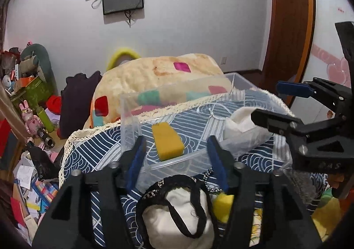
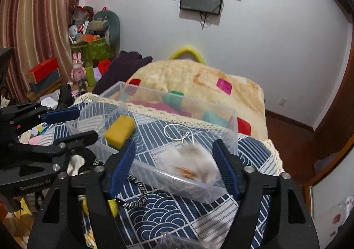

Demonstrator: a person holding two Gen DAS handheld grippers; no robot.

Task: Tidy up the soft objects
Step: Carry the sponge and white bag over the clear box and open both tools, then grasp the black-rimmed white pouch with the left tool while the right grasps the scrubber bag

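Note:
A clear plastic bin (image 1: 177, 161) (image 2: 183, 189) stands on a blue wave-pattern cloth. A yellow sponge (image 1: 167, 140) (image 2: 120, 130) lies in its left part. A white furry toy (image 2: 190, 163) with a silver cord lies in its right part; in the left wrist view it shows as a white lump (image 1: 241, 125). My left gripper (image 1: 177, 158) is open and empty, just in front of the bin. My right gripper (image 2: 174, 165) is open, its fingers either side of the furry toy. A white cloth bag with black straps (image 1: 177, 215) and a second yellow sponge (image 1: 223, 207) lie under the left gripper.
A cream blanket with coloured squares (image 1: 159, 76) (image 2: 199, 78) lies piled behind the bin. Dark purple clothing (image 1: 77, 98) sits at its left. Toys, boxes and papers clutter the floor at left (image 1: 33, 116). A wooden door (image 1: 287, 27) stands at right.

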